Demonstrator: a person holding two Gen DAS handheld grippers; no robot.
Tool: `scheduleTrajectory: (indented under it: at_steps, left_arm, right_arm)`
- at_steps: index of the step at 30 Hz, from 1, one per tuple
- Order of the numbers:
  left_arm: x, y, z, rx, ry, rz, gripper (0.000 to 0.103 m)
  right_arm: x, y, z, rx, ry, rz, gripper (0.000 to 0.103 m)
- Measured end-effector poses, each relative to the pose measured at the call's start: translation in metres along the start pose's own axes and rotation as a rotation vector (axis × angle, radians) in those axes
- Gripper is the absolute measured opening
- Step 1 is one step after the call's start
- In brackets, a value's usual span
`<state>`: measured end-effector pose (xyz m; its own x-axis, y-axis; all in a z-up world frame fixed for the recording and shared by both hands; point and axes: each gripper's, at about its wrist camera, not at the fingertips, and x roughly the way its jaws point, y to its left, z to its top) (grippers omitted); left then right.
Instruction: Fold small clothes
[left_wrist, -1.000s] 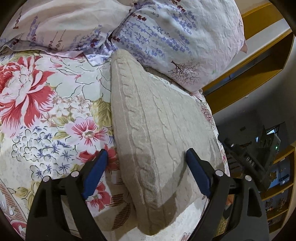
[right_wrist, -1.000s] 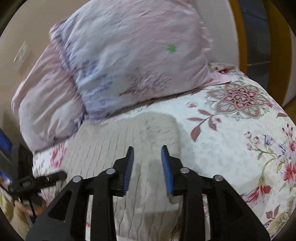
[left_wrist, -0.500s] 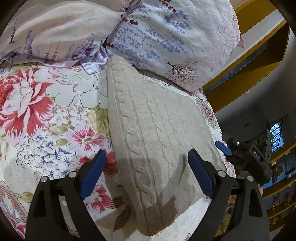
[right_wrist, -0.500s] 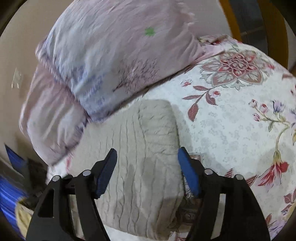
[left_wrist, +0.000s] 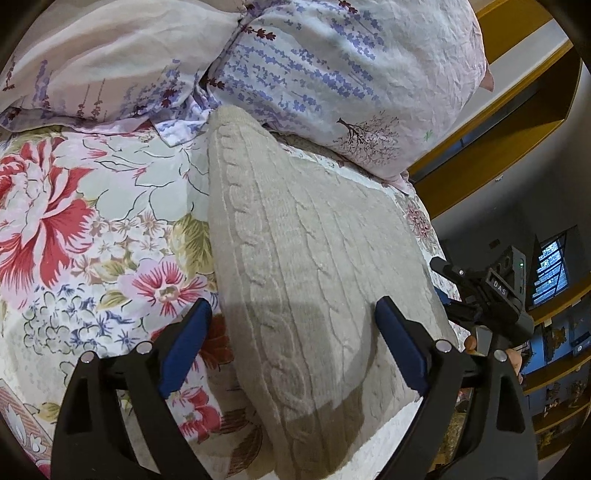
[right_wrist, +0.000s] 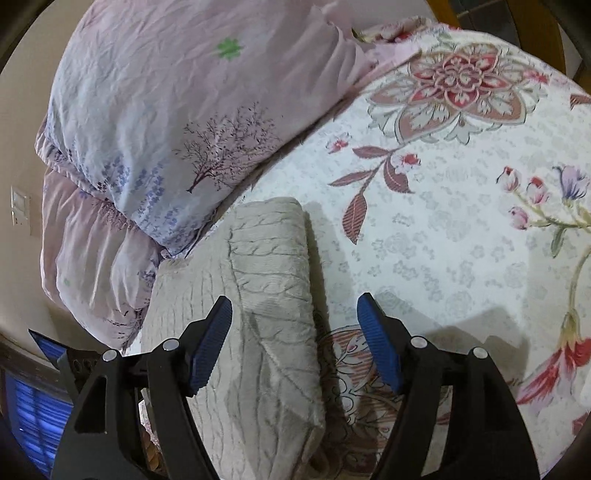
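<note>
A beige cable-knit garment (left_wrist: 306, 266) lies folded into a thick long rectangle on the floral bedspread (left_wrist: 92, 229). It also shows in the right wrist view (right_wrist: 266, 317). My left gripper (left_wrist: 291, 325) is open and empty, its blue pads straddling the garment's near end just above it. My right gripper (right_wrist: 295, 325) is open and empty, hovering over the garment's right edge. The right gripper also shows in the left wrist view (left_wrist: 480, 291), beyond the garment's right side.
Two lavender-print pillows (left_wrist: 332, 70) lie against the garment's far end, also visible in the right wrist view (right_wrist: 166, 122). The bedspread (right_wrist: 461, 221) stretches to the right. A wooden frame (left_wrist: 498, 122) and shelves (left_wrist: 561, 369) stand past the bed's edge.
My right gripper opened wide from nearly shut and shifted right, toward the garment's right edge. My left gripper stayed open and barely moved.
</note>
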<state>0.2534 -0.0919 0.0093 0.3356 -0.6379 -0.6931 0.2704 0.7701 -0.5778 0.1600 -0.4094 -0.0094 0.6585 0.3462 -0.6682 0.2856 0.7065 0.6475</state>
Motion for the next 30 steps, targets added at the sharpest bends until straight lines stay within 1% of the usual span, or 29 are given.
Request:
scheduleTrajectory:
  at_steps: [4, 7, 8, 9, 10, 12, 14, 16, 17, 18, 19, 21, 23, 24, 27, 30]
  left_arm:
    - [0.004, -0.002, 0.003, 0.005, 0.002, -0.001, 0.09]
    - [0.009, -0.002, 0.006, -0.001, 0.011, -0.016, 0.09]
    - [0.011, -0.001, 0.008, -0.006, 0.015, -0.027, 0.09]
    - [0.013, -0.001, 0.01, -0.013, 0.016, -0.037, 0.09]
    - [0.014, 0.0, 0.011, -0.018, 0.016, -0.042, 0.09]
    - [0.015, 0.002, 0.013, -0.036, 0.015, -0.063, 0.089]
    - [0.017, 0.008, 0.016, -0.077, 0.013, -0.105, 0.089]
    - [0.017, 0.015, 0.018, -0.117, 0.013, -0.135, 0.083]
    - [0.017, 0.018, 0.018, -0.139, 0.017, -0.147, 0.076]
    - [0.018, 0.023, 0.019, -0.162, 0.021, -0.159, 0.066]
    - [0.018, 0.027, 0.018, -0.184, 0.026, -0.176, 0.063]
    - [0.016, 0.032, 0.016, -0.199, 0.025, -0.203, 0.049]
    - [0.012, 0.031, 0.015, -0.184, 0.015, -0.218, 0.041]
    - [0.008, 0.03, 0.015, -0.173, 0.011, -0.23, 0.039]
    - [-0.004, 0.027, 0.015, -0.148, 0.001, -0.253, 0.037]
    - [-0.027, 0.027, 0.013, -0.114, -0.018, -0.256, 0.037]
  right_arm:
    - [0.008, 0.004, 0.0, -0.025, 0.027, 0.02, 0.072]
    - [0.013, 0.01, -0.001, -0.054, 0.052, 0.041, 0.07]
    - [0.015, 0.013, -0.002, -0.07, 0.061, 0.047, 0.069]
    - [0.017, 0.015, -0.002, -0.078, 0.072, 0.051, 0.063]
    - [0.022, 0.017, -0.004, -0.089, 0.093, 0.068, 0.059]
    - [0.026, 0.019, -0.005, -0.104, 0.103, 0.093, 0.058]
    - [0.028, 0.02, -0.006, -0.112, 0.105, 0.106, 0.058]
    - [0.032, 0.018, -0.007, -0.09, 0.124, 0.15, 0.056]
    - [0.033, 0.017, -0.007, -0.086, 0.128, 0.161, 0.054]
    - [0.035, 0.016, -0.008, -0.087, 0.135, 0.166, 0.048]
    - [0.036, 0.017, -0.009, -0.088, 0.14, 0.176, 0.041]
    - [0.037, 0.015, -0.01, -0.069, 0.147, 0.213, 0.035]
    - [0.034, 0.015, -0.012, -0.051, 0.134, 0.245, 0.033]
    - [0.031, 0.015, -0.013, -0.047, 0.125, 0.254, 0.032]
    - [0.02, 0.026, -0.018, -0.056, 0.092, 0.292, 0.03]
    - [0.013, 0.048, -0.027, -0.112, 0.075, 0.292, 0.029]
